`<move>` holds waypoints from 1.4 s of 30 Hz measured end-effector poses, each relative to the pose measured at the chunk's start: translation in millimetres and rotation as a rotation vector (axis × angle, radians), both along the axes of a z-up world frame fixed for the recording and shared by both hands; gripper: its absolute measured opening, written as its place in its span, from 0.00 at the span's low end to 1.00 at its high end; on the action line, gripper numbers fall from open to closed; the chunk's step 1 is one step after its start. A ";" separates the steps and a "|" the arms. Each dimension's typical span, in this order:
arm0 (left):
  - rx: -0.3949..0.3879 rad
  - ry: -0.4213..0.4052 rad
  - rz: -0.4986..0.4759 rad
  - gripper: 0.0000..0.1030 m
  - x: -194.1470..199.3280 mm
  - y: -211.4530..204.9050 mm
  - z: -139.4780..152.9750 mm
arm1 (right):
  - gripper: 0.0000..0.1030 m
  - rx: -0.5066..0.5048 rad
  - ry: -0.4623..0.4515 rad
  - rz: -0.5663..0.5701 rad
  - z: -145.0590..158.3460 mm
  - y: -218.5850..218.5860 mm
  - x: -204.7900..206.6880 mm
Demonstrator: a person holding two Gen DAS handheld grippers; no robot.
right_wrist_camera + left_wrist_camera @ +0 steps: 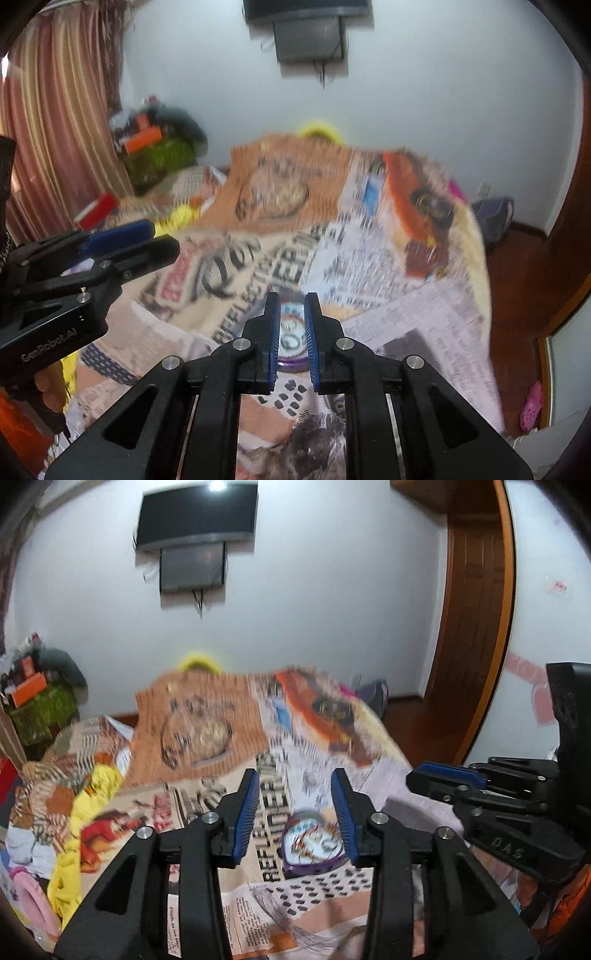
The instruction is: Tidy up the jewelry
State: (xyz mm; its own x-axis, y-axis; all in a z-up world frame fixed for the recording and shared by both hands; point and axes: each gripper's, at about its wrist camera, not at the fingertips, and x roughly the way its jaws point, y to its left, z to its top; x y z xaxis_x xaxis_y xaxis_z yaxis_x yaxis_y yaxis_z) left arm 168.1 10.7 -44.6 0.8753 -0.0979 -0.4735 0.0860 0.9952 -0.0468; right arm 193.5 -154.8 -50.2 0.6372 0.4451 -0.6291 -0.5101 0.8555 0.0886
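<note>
A purple heart-shaped jewelry box [314,843] with a clear lid and small colourful pieces inside lies on a newspaper-covered bed. My left gripper [297,814] is open above the bed, with the box low between its fingers, nearer the right one. The right gripper shows in the left wrist view [443,779] at the right side. In the right wrist view my right gripper [291,332] has its fingers close together, a narrow gap between them, and the box [290,341] shows through that gap. I cannot tell if the pads touch it. The left gripper shows there at the left [122,236].
Newspapers [207,731] cover the bed. Piles of clothes and boxes [44,709] sit at the left. A dark screen [195,513] hangs on the far white wall. A wooden door [472,627] stands at the right over a wood floor [517,288].
</note>
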 end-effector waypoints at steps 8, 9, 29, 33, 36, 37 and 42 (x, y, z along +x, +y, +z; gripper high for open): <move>-0.019 -0.253 0.017 0.51 -80.1 -7.8 62.5 | 0.11 0.118 -0.276 -0.056 82.4 -22.7 -83.4; -0.022 -0.276 0.020 0.53 -88.7 -8.4 66.6 | 0.11 0.132 -0.313 -0.065 89.5 -25.0 -95.1; -0.046 -0.370 0.141 0.97 -154.2 -0.1 66.4 | 0.94 0.155 -0.596 -0.260 105.6 -21.6 -180.7; -0.041 -0.371 0.147 0.97 -156.3 -1.8 66.8 | 0.94 0.155 -0.582 -0.259 105.3 -23.0 -180.2; -0.033 -0.373 0.149 0.97 -157.0 -4.9 65.9 | 0.94 0.156 -0.579 -0.258 103.9 -28.0 -185.7; -0.032 -0.373 0.150 0.97 -158.0 -4.7 65.4 | 0.94 0.156 -0.578 -0.259 102.9 -30.3 -188.3; -0.024 -0.369 0.146 0.97 -155.3 -7.7 63.4 | 0.94 0.159 -0.567 -0.255 101.8 -33.7 -188.9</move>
State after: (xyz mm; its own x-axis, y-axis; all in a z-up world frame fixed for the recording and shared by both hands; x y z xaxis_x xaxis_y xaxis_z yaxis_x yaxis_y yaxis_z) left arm 12.8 2.9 18.8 0.9918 0.0335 -0.1237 -0.0415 0.9972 -0.0622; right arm 4.6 -188.4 51.5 0.9499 0.2955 -0.1021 -0.2969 0.9549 0.0010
